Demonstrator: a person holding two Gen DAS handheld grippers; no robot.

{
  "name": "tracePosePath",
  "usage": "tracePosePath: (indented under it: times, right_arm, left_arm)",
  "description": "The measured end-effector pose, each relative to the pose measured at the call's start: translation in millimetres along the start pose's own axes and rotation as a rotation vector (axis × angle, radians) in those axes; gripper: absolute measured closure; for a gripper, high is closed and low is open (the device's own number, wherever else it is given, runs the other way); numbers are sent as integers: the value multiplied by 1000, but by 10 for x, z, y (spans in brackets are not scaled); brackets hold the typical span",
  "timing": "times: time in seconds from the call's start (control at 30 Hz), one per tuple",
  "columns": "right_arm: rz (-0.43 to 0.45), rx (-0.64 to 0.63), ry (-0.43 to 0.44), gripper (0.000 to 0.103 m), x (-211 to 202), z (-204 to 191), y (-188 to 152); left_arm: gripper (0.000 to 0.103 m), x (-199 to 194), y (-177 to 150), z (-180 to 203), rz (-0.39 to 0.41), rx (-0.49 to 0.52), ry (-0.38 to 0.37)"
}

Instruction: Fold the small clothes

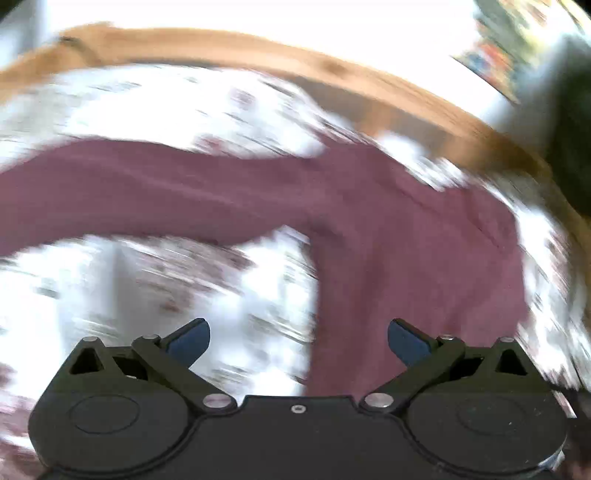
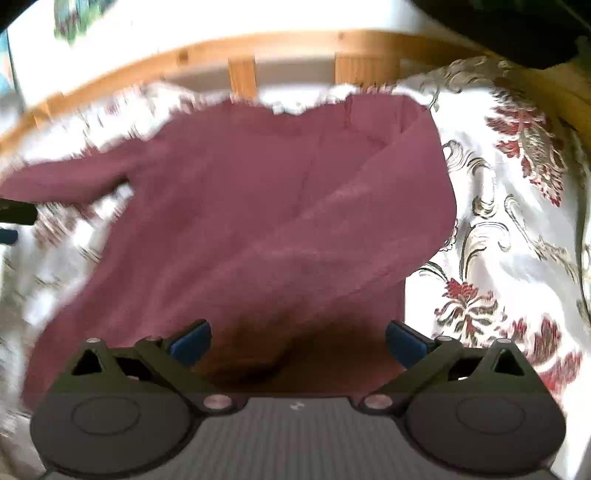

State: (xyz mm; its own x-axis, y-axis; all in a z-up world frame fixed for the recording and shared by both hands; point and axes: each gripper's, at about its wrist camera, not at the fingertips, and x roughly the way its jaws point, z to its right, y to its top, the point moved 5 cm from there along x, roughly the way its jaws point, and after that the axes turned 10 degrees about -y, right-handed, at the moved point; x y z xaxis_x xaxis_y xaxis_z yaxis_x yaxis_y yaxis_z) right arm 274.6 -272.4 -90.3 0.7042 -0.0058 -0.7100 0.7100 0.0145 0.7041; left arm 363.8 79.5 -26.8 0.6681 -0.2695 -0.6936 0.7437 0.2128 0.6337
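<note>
A small maroon long-sleeved top [image 2: 258, 206] lies on a white bedspread with a red and grey floral print [image 2: 517, 221]. In the right wrist view one sleeve is folded diagonally across the body and the other sleeve stretches out to the left. My right gripper [image 2: 297, 345] hovers open over the top's near hem, nothing between its blue pads [image 2: 192, 343]. In the blurred left wrist view the outstretched sleeve [image 1: 147, 195] runs left across the picture from the body [image 1: 417, 266]. My left gripper [image 1: 298, 343] is open and empty above the bedspread [image 1: 166, 103] beside the top's edge.
A wooden bed frame [image 2: 295, 40] with slats curves along the far side of the bedspread, also seen as a wooden rail [image 1: 369, 85] in the left wrist view. A dark object [image 2: 517, 26] sits at the far right. The left gripper's tip [image 2: 14, 212] shows at the left edge.
</note>
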Motion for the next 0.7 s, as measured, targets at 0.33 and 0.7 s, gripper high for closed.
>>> tracePosePath:
  times: [0.33,0.7]
  right_arm:
    - [20,116,107,0,93,13,157]
    - [-3,48,91,0,168,-134,67]
  left_arm:
    - [1,-910,258,-1333,82,-255,209]
    - [1,-638,14,-1923,178,-592,146]
